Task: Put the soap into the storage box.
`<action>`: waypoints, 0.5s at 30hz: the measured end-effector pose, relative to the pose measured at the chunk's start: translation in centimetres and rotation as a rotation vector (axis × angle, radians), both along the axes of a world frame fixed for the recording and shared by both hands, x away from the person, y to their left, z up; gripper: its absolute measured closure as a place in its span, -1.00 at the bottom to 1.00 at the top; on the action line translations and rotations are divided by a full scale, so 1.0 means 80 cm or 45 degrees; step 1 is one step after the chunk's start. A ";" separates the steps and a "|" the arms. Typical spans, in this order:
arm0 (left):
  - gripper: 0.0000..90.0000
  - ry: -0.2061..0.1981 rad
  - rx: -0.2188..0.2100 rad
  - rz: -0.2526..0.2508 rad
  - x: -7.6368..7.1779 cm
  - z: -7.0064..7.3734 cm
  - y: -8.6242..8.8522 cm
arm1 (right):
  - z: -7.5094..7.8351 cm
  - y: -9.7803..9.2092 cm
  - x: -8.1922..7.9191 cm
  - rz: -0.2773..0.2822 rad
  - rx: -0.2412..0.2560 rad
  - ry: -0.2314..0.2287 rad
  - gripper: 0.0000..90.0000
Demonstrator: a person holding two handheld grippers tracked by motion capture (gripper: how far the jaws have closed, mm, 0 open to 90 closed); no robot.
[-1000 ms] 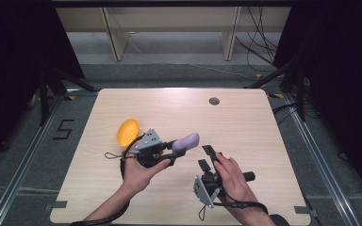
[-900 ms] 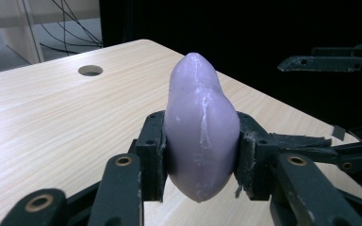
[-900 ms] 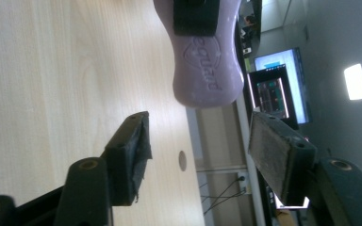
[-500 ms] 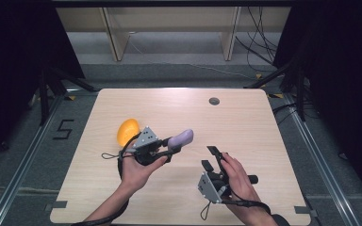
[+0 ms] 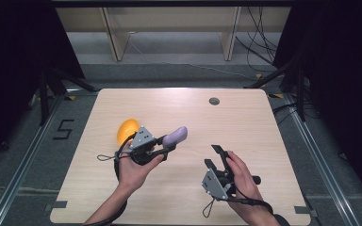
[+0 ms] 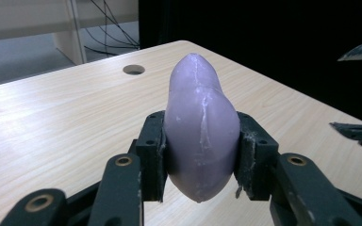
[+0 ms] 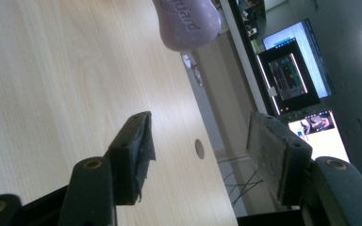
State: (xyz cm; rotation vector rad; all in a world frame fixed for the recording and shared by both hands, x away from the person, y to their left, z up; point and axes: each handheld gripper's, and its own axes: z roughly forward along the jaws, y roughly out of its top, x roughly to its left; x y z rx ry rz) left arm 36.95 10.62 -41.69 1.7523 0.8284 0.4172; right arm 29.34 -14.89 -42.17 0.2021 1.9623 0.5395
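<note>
While the left gripper (image 5: 167, 149) clamps the purple soap bar (image 5: 175, 136), the right gripper (image 5: 218, 157) gapes empty.

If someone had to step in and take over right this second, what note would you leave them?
Left gripper: shut on the purple soap bar, holding it off the table; the bar's rounded end points toward the right gripper.
Right gripper: open, holding nothing, near the table's front right, aimed toward the bar.
Orange object: lies on the table just behind the left hand, untouched.
Done: the bar is picked up and firmly clamped.
Left: probably pass the bar to the right gripper or set it down; the pictures do not say which.
</note>
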 end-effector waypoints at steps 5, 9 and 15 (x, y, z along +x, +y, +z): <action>0.31 0.004 -0.006 0.043 -0.001 0.000 0.003 | 0.001 -0.005 0.002 -0.003 0.021 -0.031 -0.07; 0.31 -0.009 0.006 0.059 -0.001 0.001 0.004 | 0.001 -0.008 0.003 -0.022 0.053 -0.025 -0.07; 0.31 -0.011 0.004 0.101 -0.001 0.000 0.002 | 0.003 -0.014 0.006 -0.019 0.058 -0.017 -0.09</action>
